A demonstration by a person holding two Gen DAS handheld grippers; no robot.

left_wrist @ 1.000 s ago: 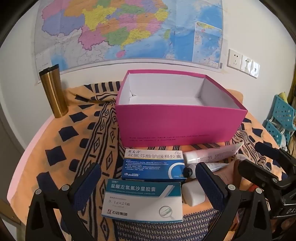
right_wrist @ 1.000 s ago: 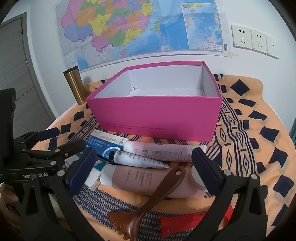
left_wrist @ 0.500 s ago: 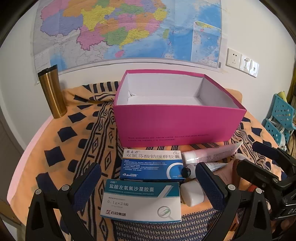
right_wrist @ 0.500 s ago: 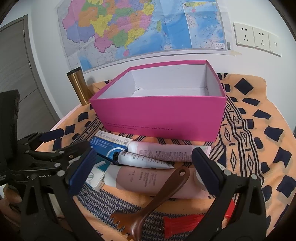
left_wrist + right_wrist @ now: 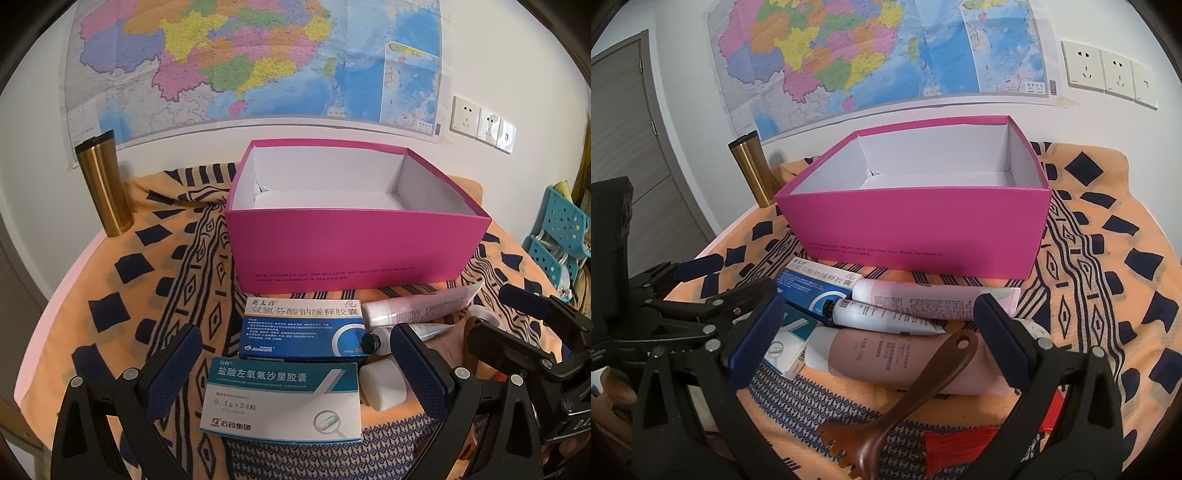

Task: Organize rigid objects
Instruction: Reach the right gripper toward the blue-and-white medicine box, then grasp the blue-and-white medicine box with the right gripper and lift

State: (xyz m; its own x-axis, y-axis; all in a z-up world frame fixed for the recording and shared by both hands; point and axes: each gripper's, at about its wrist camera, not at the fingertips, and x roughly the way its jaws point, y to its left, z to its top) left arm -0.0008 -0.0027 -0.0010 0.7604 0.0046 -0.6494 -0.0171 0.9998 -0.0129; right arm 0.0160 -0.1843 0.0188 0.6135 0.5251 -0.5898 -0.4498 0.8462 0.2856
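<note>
Hovering low: left tongs (image 5: 295,365) wide over medicine box (image 5: 282,400); right tongs (image 5: 875,332) wide.

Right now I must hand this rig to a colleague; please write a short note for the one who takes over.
Left gripper: jaws open, empty, over the white-teal box.
Right gripper: jaws open, empty, over the brown tube and the comb.
Pink box: nothing visible inside.
In front of it on the cloth: blue box, pink tube, white tube.
Done: nothing packed yet.
Left: probably all of these go into the pink box.
</note>
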